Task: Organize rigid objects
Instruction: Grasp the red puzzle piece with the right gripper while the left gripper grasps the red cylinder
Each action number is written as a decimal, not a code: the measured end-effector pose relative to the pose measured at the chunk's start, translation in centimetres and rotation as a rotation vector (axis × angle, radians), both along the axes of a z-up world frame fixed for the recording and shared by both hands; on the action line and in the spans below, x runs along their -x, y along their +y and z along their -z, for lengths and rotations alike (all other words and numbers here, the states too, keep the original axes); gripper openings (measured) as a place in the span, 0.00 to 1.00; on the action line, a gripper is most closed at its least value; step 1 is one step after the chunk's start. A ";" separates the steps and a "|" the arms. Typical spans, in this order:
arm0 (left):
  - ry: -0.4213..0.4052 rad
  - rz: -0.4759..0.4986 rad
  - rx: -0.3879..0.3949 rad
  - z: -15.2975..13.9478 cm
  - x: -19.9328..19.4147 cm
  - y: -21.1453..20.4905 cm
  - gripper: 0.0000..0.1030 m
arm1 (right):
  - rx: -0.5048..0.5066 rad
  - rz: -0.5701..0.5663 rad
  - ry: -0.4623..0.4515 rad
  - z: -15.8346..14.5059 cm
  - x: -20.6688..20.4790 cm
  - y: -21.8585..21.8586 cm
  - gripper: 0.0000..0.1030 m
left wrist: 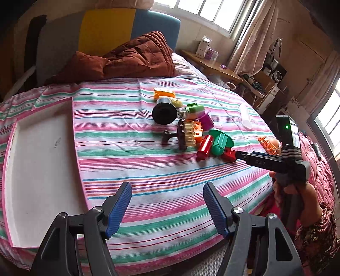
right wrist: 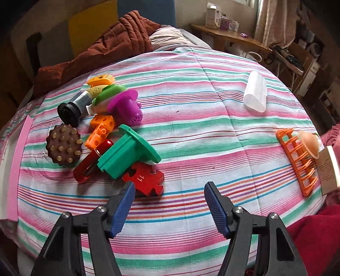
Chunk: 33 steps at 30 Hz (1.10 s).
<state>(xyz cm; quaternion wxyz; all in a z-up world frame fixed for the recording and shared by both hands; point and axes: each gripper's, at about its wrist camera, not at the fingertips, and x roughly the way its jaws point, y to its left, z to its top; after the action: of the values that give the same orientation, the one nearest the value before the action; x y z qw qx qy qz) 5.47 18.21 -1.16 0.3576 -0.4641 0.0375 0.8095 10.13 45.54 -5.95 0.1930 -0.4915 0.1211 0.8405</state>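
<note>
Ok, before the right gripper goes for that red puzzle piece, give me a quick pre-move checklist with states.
1. Right gripper open, nothing between the pads: ok.
2. Red puzzle piece centred between the fingers: not ok, it sits by the left finger.
3. Piece free of neighbours: not ok, green flanged part lies against it.
4. White tray has room: ok.
5. Left gripper open, holding nothing: ok.

Daylight enters through the windows [left wrist: 214, 12] at upper right of the left-wrist view, where the panes are blown out to white. The striped bedspread [left wrist: 170, 169] is evenly lit, with short soft shadows beneath the toys. Both views show strong fisheye curvature, dark vignetted corners and mild softness toward the edges.
</note>
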 end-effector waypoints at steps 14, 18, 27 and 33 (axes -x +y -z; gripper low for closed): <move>0.028 0.115 0.043 1.2 -1.1 5.7 0.69 | 0.042 -0.129 -0.024 1.8 3.3 -0.7 0.48; 0.030 0.131 0.058 1.8 -0.6 7.7 0.69 | 0.063 -0.117 -0.039 1.5 3.0 -0.5 0.48; 0.007 0.163 0.082 4.9 1.3 13.5 0.69 | 0.184 0.069 -0.061 1.2 0.3 3.9 0.48; 0.026 0.134 0.104 6.7 2.8 15.8 0.67 | 0.277 0.088 -0.045 1.5 0.1 4.5 0.48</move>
<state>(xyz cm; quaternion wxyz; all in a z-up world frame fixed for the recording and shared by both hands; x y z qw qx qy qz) 2.69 34.01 -7.89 0.3860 -0.4679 0.1152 0.7866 9.99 49.99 -7.42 0.1627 -0.5265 0.2532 0.7951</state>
